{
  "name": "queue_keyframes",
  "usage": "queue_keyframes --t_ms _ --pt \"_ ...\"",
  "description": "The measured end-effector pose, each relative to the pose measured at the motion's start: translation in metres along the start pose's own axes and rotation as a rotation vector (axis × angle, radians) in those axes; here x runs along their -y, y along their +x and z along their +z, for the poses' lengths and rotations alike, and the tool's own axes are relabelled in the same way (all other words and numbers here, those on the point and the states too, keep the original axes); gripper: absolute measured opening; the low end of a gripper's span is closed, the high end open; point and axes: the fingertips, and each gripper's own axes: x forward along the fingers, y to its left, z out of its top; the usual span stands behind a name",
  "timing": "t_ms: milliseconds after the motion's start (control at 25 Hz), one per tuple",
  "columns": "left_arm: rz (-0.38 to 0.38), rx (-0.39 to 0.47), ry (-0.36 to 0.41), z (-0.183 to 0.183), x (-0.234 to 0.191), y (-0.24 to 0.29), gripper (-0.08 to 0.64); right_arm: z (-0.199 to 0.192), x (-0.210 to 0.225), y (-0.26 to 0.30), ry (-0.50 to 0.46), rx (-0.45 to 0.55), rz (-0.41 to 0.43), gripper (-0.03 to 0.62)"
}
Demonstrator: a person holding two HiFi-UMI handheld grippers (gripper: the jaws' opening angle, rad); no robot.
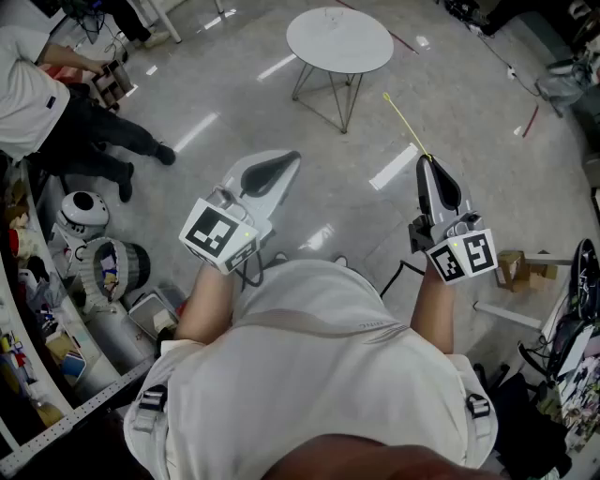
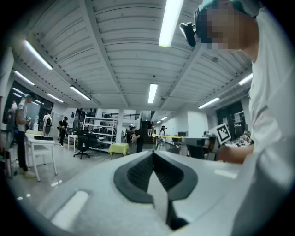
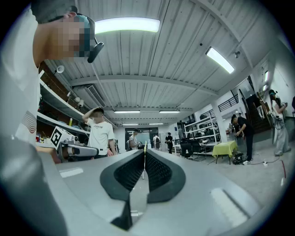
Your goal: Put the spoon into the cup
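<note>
My right gripper [image 1: 427, 159] is shut on a thin yellow spoon [image 1: 405, 124], which juts forward and to the left from its tips over the floor. In the right gripper view the spoon [image 3: 145, 150] shows as a fine yellow line pinched between the closed black pads. The spoon [image 2: 168, 136] also shows level in the left gripper view. My left gripper [image 1: 286, 159] is shut with nothing in it, its tips meeting [image 2: 153, 154]. A small clear object [image 1: 333, 14], possibly the cup, stands on the round white table [image 1: 361, 52] ahead.
A person [image 1: 56, 103] in a white shirt crouches at the upper left. Cluttered shelves [image 1: 23, 309] line the left edge. A white round-headed device [image 1: 82, 214] and a bin sit beside them. A cardboard box [image 1: 511, 267] lies at the right.
</note>
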Motion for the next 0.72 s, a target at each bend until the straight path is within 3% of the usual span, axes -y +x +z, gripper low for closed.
queue_keyframes --t_ms 720 --pt "0.004 -0.026 -0.001 -0.003 0.013 -0.006 0.002 -0.003 -0.008 -0.005 0.011 -0.005 0.025 0.011"
